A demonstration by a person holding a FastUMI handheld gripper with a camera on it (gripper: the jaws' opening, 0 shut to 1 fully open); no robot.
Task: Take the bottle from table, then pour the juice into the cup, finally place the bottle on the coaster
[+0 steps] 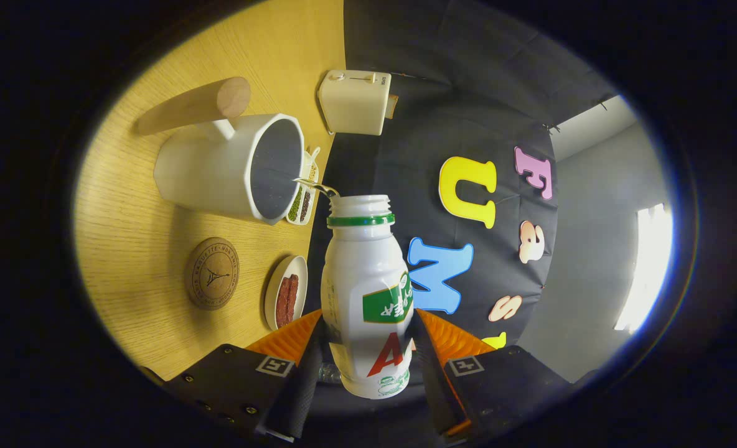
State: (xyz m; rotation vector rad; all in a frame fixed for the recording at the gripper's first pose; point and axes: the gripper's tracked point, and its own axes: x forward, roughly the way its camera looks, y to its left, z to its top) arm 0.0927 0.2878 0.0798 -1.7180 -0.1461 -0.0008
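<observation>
Wooden table [132,242], seen tipped sideways: pouring under way.

The claw [368,348] is clamped on the lower body of the bottle [368,292], both fingers pressing its sides, the uncapped neck turned toward the white cup [231,165]. A thin stream runs from the mouth into the cup's opening. Best to keep the tilt steady and the mouth close above the rim, so nothing spills on the small dishes [286,291] nearby. The coaster [212,273] lies just beside the cup, waiting.
</observation>
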